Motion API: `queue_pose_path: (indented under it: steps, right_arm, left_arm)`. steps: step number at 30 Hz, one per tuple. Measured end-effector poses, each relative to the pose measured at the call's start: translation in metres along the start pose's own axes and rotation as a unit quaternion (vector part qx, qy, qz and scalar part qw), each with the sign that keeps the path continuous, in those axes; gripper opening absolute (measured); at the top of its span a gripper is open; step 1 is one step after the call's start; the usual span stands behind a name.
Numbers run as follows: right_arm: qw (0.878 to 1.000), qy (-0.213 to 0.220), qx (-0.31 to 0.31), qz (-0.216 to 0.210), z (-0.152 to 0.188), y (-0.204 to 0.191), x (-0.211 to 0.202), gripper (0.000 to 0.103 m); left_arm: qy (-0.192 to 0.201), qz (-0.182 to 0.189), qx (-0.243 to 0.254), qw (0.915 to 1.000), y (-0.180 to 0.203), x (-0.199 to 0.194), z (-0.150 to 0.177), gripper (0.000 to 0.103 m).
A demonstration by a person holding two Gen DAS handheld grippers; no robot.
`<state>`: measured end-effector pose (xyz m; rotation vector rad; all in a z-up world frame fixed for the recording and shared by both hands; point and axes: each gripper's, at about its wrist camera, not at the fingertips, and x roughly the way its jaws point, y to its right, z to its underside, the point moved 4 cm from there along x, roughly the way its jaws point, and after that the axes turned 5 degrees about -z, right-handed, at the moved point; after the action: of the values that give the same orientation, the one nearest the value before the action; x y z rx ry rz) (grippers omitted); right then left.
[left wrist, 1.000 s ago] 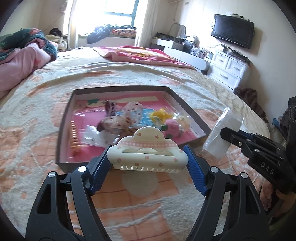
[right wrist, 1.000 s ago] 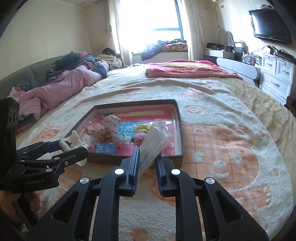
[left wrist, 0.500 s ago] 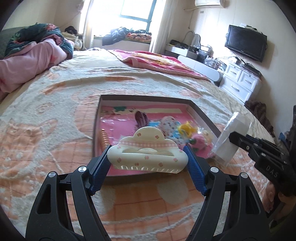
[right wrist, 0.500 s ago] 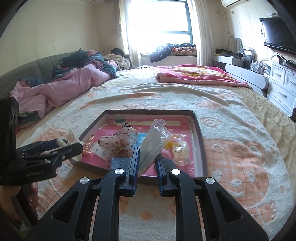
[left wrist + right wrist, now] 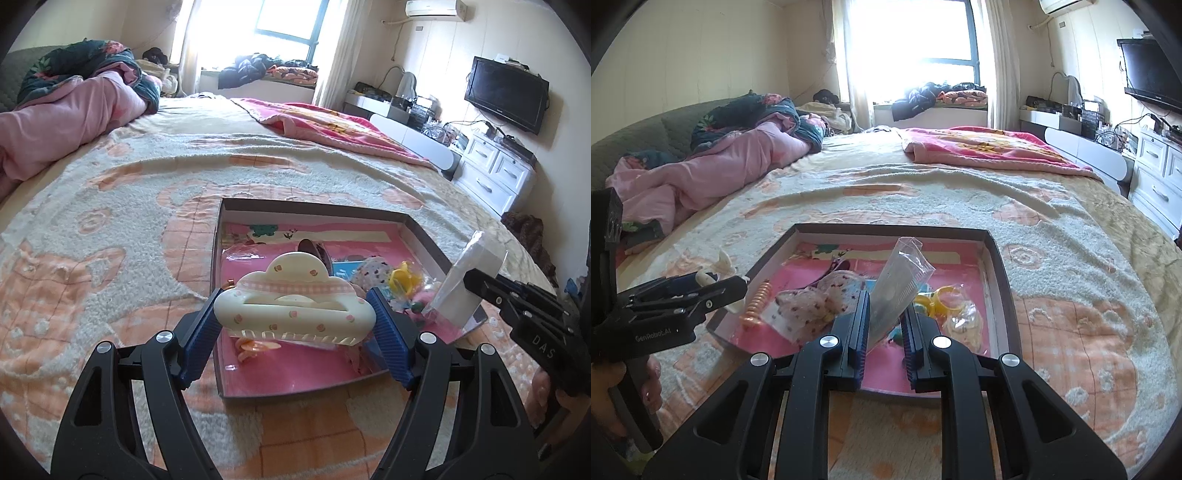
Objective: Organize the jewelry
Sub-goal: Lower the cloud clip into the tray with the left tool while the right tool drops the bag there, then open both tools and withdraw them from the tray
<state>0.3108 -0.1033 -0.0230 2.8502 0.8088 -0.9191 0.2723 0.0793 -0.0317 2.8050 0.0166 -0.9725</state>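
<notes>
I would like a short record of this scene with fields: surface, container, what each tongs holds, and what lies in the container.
surface: bed with patterned blanket
container: shallow box with pink floor, on the blanket
left tongs: closed on the cream cloud-shaped hair claw, held over the box's near part
right tongs: closed on a clear plastic bag
in box: orange spiral hair tie, spotted fabric bow, yellow ring, other small packets

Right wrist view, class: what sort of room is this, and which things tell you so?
Most likely a lived-in bedroom: a wide bed under a patterned blanket, a rumpled pink quilt by the headboard, and a wall television above white drawers.
</notes>
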Motion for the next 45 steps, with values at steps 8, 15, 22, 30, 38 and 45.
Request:
queue_pose_path:
  steps: [8,15,22,30,38,45]
  right_arm:
    - [0.999,-0.028,0.037,-0.027,-0.004,0.013,0.028,0.017]
    - [0.996,-0.063,0.048,-0.042,0.004,0.010,0.050,0.019]
    - [0.997,-0.062,0.045,-0.013,0.006,0.011,0.054,0.042]
    - [0.999,-0.037,0.023,0.010,0.009,0.011,0.033,0.061]
    - [0.999,-0.018,0.020,0.021,0.008,0.012,0.007,0.074]
    - [0.999,-0.007,0.018,0.029,0.011,0.013,-0.014,0.086]
  left_arm:
    - [-0.015,-0.009,-0.005,0.9998,-0.006,0.026,-0.004,0.067]
    - [-0.023,-0.012,0.001,0.9997,-0.004,0.041,-0.009,0.067]
    - [-0.024,-0.014,-0.001,0.9996,-0.004,0.042,-0.007,0.067]
    - [-0.021,-0.013,-0.004,0.9997,-0.004,0.033,-0.002,0.068]
    - [-0.014,-0.013,-0.009,0.9998,0.000,0.015,0.001,0.076]
    - [-0.006,-0.016,-0.007,0.9998,0.005,-0.001,0.002,0.087]
